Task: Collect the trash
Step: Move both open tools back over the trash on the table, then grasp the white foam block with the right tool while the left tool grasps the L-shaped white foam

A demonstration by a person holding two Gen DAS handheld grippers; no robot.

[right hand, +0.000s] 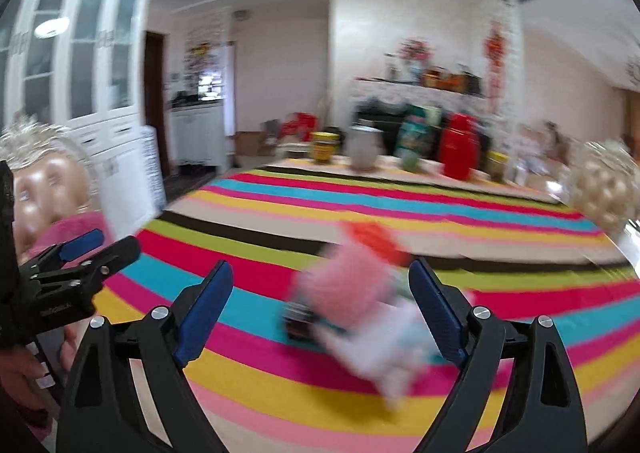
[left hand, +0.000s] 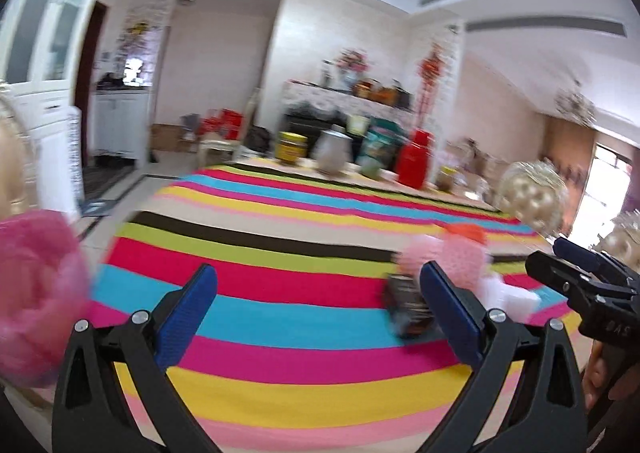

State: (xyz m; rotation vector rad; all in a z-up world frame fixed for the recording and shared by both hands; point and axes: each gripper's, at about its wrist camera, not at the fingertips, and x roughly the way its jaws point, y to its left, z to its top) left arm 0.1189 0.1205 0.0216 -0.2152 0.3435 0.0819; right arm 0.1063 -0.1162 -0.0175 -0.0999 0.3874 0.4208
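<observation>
While both frames are blurred, my left tool (left hand: pixel 318 311) stands released, jaws wide and empty, above the striped worktop (left hand: pixel 280 249). My right tool (right hand: pixel 320 309) is likewise released and grasps nothing. A heap of trash, a pink wrapper (right hand: pixel 348 283), a dark packet (right hand: pixel 298 323) and white paper (right hand: pixel 380 349), lies on the worktop just beyond the right tool's blue fingers (right hand: pixel 436 311). Jars (right hand: pixel 362 149) and a red box (right hand: pixel 458 151) stand at the worktop's far edge, well apart from the heap.
</observation>
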